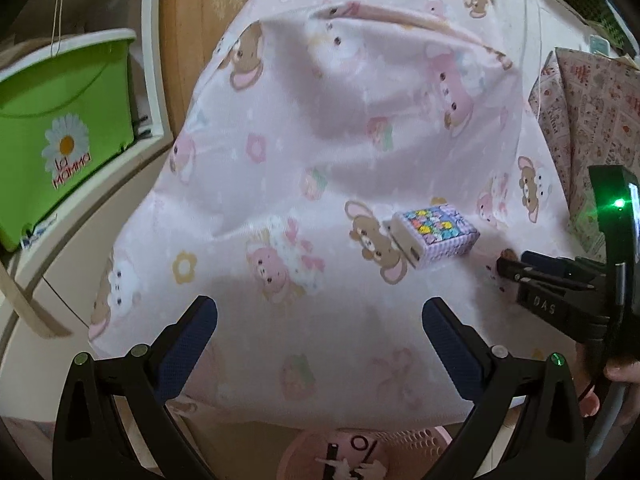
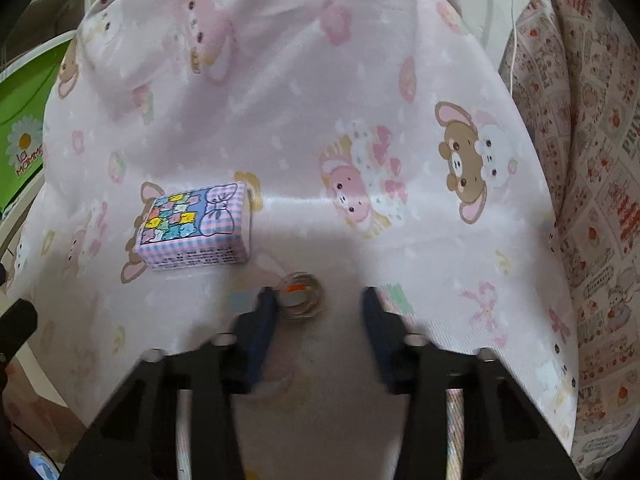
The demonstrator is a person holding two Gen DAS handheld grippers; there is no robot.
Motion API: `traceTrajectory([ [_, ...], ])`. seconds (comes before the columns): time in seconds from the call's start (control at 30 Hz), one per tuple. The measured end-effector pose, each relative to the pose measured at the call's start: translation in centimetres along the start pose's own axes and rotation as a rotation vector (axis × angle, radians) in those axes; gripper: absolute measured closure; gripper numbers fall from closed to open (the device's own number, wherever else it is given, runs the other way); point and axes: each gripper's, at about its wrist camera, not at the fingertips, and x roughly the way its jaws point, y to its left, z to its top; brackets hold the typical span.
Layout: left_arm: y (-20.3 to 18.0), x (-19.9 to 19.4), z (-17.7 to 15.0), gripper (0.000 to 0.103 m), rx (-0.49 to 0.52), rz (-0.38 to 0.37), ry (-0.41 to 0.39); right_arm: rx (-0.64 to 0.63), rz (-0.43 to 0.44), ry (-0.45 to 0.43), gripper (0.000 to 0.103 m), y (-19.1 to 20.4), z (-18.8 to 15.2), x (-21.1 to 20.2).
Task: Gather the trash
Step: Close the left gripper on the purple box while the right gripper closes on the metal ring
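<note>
A small pink-checked box [image 2: 196, 228] with colourful animal squares lies on the pink bear-print sheet [image 2: 320, 100]; the left wrist view shows the box [image 1: 434, 236] right of centre. A small clear round piece [image 2: 300, 294] with an orange and white inside rests on the sheet between my right gripper's [image 2: 318, 304] fingers, close against the left finger [image 2: 264, 312] and apart from the right one. That gripper stands open, blurred. In the left wrist view the right gripper [image 1: 506, 266] comes in low from the right, just right of the box. My left gripper [image 1: 318, 316] is wide open over bare sheet.
A green bin [image 1: 60, 132] with a daisy sticker sits on a white shelf at the left. A pink perforated basket [image 1: 400, 444] shows below the sheet's near edge. A print-patterned cloth [image 2: 592, 200] lies along the right side. A hand [image 1: 620, 372] holds the right gripper.
</note>
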Motion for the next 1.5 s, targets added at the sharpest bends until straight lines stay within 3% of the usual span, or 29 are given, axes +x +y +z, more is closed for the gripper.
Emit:
traceTrajectory([
  [0.07, 0.1, 0.0, -0.3, 0.001, -0.006, 0.011, -0.002, -0.02, -0.007, -0.003, 0.086, 0.3, 0.0, -0.1],
  [0.2, 0.2, -0.3, -0.3, 0.001, -0.012, 0.013, 0.003, -0.001, 0.019, -0.031, 0.09, 0.3, 0.1, -1.5],
  [0.37, -1.0, -0.2, 0.1, 0.001, 0.01, 0.036, 0.017, 0.044, 0.04, -0.08, 0.09, -1.3, 0.7, -3.9],
  [0.47, -2.8, -0.3, 0.4, 0.001, 0.059, 0.064, 0.027, 0.044, 0.007, -0.094, 0.09, -2.3, 1.1, -4.6],
  [0.63, -4.3, 1.3, 2.5, 0.001, -0.037, 0.015, 0.092, 0.083, -0.023, -0.074, 0.09, -4.3, 1.4, -4.2],
  [0.7, -5.1, 2.5, 3.8, 0.001, -0.062, 0.041, 0.113, 0.098, -0.032, -0.083, 0.09, -5.1, 1.4, -4.4],
  [0.77, -6.0, 4.5, 5.0, 0.001, -0.053, 0.092, 0.192, 0.087, -0.068, -0.095, 0.09, -5.4, 1.3, -4.7],
  [0.87, -6.9, 6.5, 6.6, 0.001, -0.087, 0.025, 0.248, 0.095, -0.077, -0.095, 0.09, -5.8, 1.3, -4.8],
  [1.03, -8.8, 8.1, 9.0, 0.001, -0.084, 0.021, 0.262, 0.074, -0.122, -0.106, 0.09, -5.8, 1.6, -4.9],
  [1.13, -9.5, 9.2, 9.8, 0.001, -0.083, 0.039, 0.282, 0.104, -0.119, -0.092, 0.09, -6.3, 1.7, -4.6],
  [1.23, -9.7, 10.5, 9.9, 0.001, -0.088, 0.117, 0.315, 0.146, -0.118, -0.081, 0.09, -7.2, 1.6, -4.7],
  [1.5, -9.3, 13.2, 9.4, 0.001, -0.109, 0.049, 0.41, 0.191, -0.133, -0.091, 0.09, -8.3, 1.8, -5.0],
])
